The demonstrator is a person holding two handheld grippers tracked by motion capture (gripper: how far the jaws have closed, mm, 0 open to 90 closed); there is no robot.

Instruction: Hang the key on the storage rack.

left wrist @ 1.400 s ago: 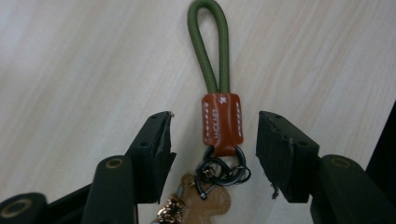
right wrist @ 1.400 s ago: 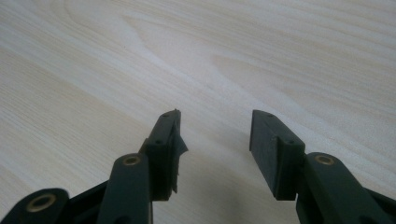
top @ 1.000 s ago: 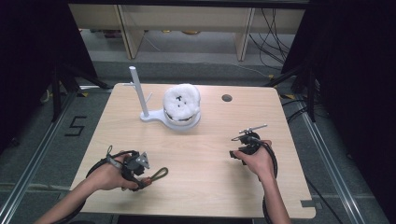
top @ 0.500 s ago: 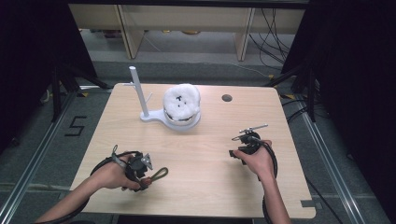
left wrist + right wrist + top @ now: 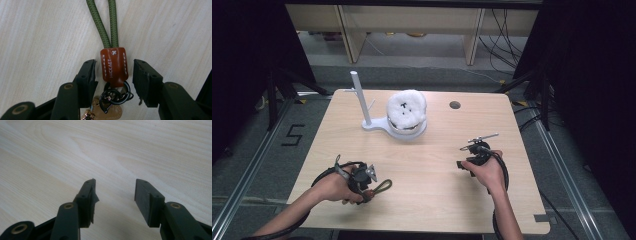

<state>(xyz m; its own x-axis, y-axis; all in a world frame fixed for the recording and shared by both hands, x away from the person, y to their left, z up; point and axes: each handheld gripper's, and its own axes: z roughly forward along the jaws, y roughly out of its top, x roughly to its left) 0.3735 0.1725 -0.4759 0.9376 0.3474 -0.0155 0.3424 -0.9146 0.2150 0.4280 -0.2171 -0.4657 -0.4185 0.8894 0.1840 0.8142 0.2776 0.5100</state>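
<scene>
- Left hand-held gripper (image 5: 113, 77): its jaws straddle the keychain (image 5: 113, 66) and have just been closing. Bare wood shows on both sides of the tab, so the pads are not yet pressing on it; the jaws are open around it.
- Keychain: lies flat on the worktop (image 5: 432, 150), at centre frame in the left gripper view. A brown leather tab with white stitching sits between the jaws. An olive green cord loop (image 5: 102, 22) runs from the tab to the top edge of the frame. Black metal rings (image 5: 116, 95) hang below the tab, with a copper-coloured piece partly hidden under them.
- High view: the left hand-held gripper (image 5: 371, 187) sits at the lower left of the worktop, the cord loop (image 5: 382, 187) lying just to its right.
- Right hand-held gripper (image 5: 115, 192): jaws stand apart over bare wood, nothing between them. In the high view it (image 5: 464, 162) rests at the right of the worktop, well apart from the keychain.
- White stand (image 5: 362, 100): upright post on a flat base, upper middle of the worktop.
- White fluffy item (image 5: 407, 111): sits on the base just right of the post.
- Dark round hole (image 5: 455, 105): in the worktop, right of the fluffy item.
</scene>
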